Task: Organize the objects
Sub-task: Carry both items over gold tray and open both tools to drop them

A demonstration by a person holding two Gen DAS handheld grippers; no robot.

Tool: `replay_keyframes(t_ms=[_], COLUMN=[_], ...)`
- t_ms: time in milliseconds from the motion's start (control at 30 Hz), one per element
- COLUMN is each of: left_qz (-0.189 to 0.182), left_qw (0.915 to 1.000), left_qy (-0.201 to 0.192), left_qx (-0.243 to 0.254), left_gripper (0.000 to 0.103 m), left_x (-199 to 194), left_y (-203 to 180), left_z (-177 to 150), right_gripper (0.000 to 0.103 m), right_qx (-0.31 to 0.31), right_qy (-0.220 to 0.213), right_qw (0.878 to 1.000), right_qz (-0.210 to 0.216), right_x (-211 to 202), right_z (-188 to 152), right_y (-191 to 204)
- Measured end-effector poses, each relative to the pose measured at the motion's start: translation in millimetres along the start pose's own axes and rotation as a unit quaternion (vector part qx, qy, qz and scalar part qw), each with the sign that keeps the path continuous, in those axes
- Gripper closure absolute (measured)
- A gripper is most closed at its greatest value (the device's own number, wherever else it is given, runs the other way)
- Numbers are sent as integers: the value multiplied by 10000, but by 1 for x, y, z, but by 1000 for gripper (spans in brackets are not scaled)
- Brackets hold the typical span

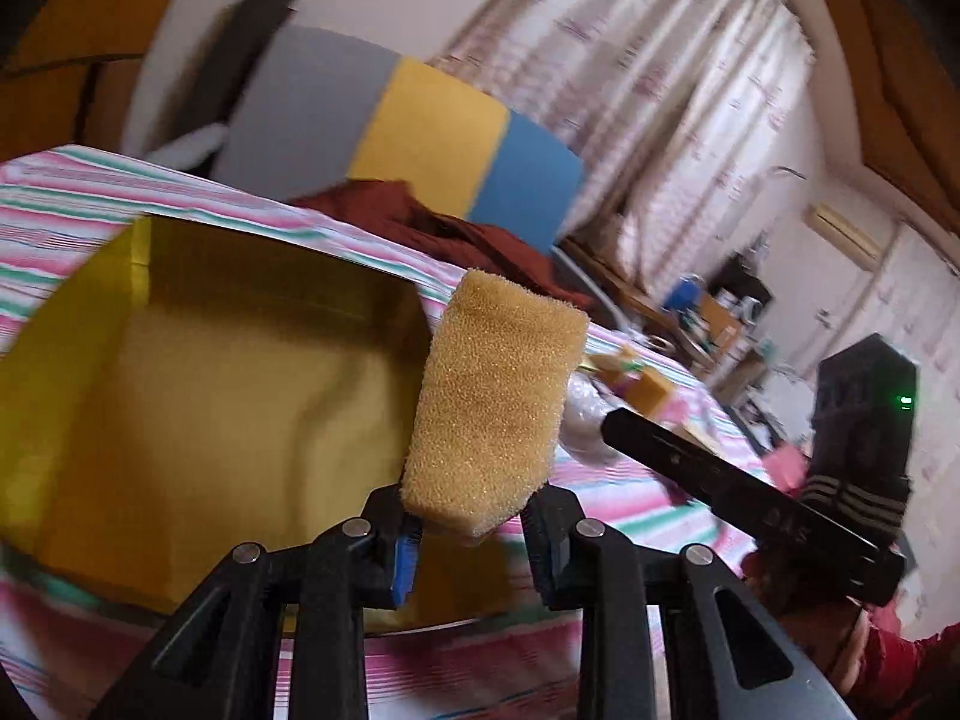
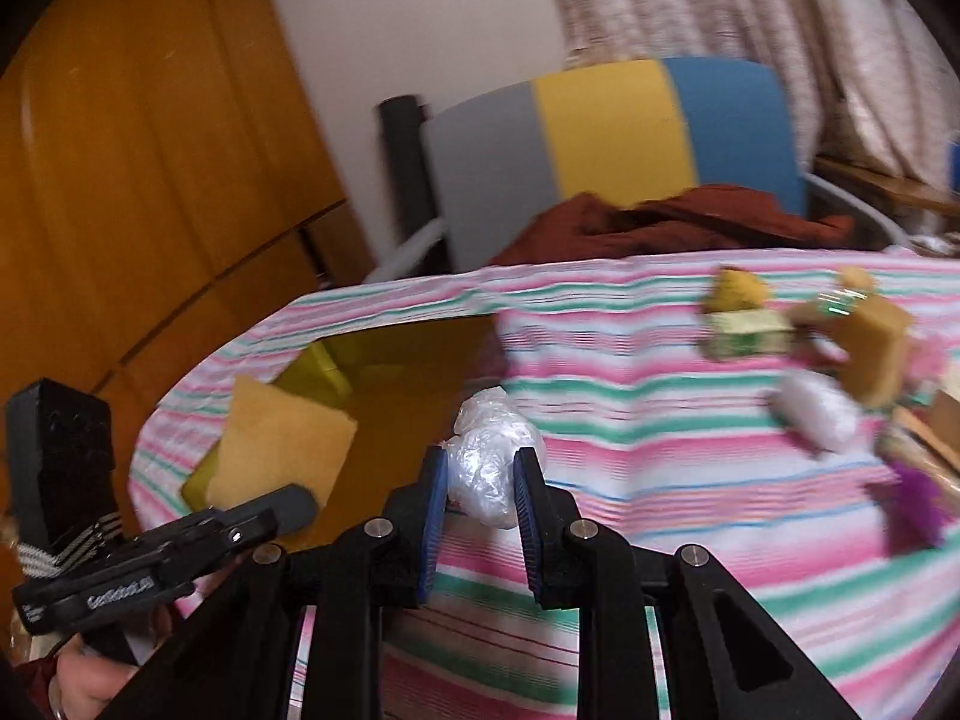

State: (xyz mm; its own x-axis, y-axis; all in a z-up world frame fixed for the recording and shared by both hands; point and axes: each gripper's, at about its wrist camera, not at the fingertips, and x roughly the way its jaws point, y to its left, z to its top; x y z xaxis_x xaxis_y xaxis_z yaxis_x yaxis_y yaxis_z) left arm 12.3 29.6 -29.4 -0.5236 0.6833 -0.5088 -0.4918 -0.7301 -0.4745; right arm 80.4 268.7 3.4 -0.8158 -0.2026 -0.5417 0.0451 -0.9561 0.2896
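the left hand-held gripper (image 1: pixel 468 531) clamps a yellow sponge (image 1: pixel 498 396) above the yellow box (image 1: pixel 180 372), likely to drop it in; the right hand-held gripper (image 2: pixel 480 516) squeezes a plastic bundle (image 2: pixel 489 468) beside the box.

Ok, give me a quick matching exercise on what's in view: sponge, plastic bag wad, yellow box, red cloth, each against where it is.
Things:
1. sponge
2. plastic bag wad
3. yellow box
4. red cloth

Places:
A. open on the striped table
B. held in the left tool
C. on the chair behind the table
D. held in the right tool

Pairs: 1-B, 2-D, 3-A, 4-C
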Motion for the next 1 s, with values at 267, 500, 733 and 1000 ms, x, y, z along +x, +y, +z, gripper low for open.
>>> replay_keyframes(t_ms=[267, 500, 733, 1000], left_qz=[1279, 1735, 2227, 2395], left_qw=[9914, 9836, 9729, 9688], left_qy=[-11, 78, 86, -329], left_qx=[-279, -485, -609, -539], left_gripper=[74, 74, 53, 38], left_x=[-27, -27, -27, -44], left_y=[67, 92, 90, 75], left_z=[10, 6, 8, 14], right_gripper=[76, 39, 28, 26], right_qx=[-180, -102, 35, 382], right_qy=[371, 520, 202, 135], right_qw=[9965, 9929, 9963, 9971], right_qz=[731, 1068, 831, 639], right_x=[66, 81, 57, 42], right_z=[1, -8, -9, -6], right_y=[85, 107, 88, 63])
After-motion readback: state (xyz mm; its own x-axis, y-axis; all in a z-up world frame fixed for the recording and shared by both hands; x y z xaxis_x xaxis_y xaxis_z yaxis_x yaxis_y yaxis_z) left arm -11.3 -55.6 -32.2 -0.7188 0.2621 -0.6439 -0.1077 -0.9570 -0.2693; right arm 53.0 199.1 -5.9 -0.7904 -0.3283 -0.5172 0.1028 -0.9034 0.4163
